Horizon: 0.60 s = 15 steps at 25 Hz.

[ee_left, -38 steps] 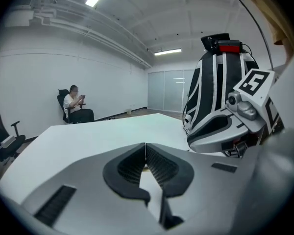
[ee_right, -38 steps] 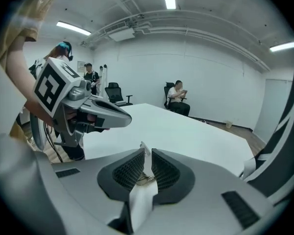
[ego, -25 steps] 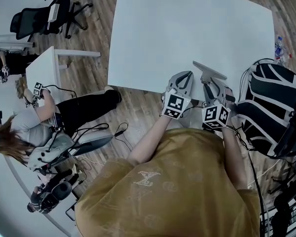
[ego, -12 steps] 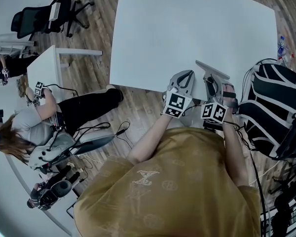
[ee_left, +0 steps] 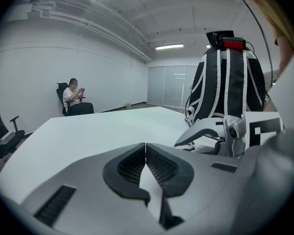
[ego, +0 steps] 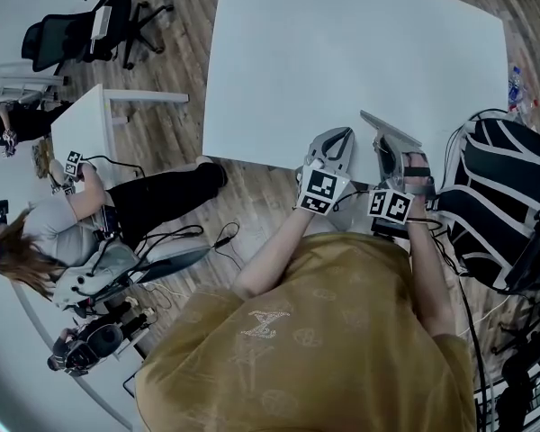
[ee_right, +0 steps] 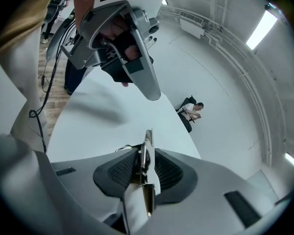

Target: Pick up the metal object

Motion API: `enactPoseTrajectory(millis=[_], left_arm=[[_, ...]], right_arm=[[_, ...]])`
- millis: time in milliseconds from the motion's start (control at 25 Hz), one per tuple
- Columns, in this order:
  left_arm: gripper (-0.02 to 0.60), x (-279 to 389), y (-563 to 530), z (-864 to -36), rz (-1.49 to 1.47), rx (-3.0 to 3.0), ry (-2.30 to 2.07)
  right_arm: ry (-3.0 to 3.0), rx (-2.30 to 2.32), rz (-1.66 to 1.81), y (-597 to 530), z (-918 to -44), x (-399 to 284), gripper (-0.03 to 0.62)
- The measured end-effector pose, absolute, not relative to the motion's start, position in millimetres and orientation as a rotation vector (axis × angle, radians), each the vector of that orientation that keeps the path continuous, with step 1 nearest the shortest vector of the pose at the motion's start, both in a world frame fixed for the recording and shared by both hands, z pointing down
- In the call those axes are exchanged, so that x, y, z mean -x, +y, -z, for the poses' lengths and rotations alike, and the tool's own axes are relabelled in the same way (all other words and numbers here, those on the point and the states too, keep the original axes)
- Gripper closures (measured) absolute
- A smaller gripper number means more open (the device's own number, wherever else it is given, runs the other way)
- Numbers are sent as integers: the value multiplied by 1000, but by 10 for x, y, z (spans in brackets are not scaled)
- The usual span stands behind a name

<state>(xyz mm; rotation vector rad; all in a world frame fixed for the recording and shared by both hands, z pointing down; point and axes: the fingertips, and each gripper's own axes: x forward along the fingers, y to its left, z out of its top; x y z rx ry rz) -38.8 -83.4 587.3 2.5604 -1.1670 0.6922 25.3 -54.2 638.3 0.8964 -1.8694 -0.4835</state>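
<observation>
A thin flat metal object [ego: 391, 129] sticks out over the near edge of the white table [ego: 342, 52]. In the right gripper view the metal object [ee_right: 146, 151] stands edge-on between the two dark pads. My right gripper [ee_right: 146, 168] is closing on it, and the pads touch both of its faces. In the head view the right gripper [ego: 389, 147] sits at the table's near right edge. My left gripper [ego: 336, 138] rests just to its left. Its pads meet in the left gripper view [ee_left: 145, 153] with nothing between them.
A black-and-white backpack [ego: 490, 196] stands close on the right of the table. A seated person [ego: 72, 223] and cables lie on the wooden floor at left, by a small white desk [ego: 85, 124]. A black office chair [ego: 81, 25] stands at far left.
My right gripper has shifted slightly right and toward me, and the metal object has moved with it. The left gripper has barely moved.
</observation>
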Motion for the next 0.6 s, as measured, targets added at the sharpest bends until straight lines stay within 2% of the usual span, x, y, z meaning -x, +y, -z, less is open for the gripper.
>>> enactPoseTrajectory(millis=[40, 600], left_arm=[[589, 392, -837, -5875, -693, -2558, -1168], [589, 386, -833, -5867, -687, -2554, -1174]], right_arm=[[-1864, -897, 499, -540, -6393, -252, 496], [-1873, -963, 471, -543, -6254, -361, 503]])
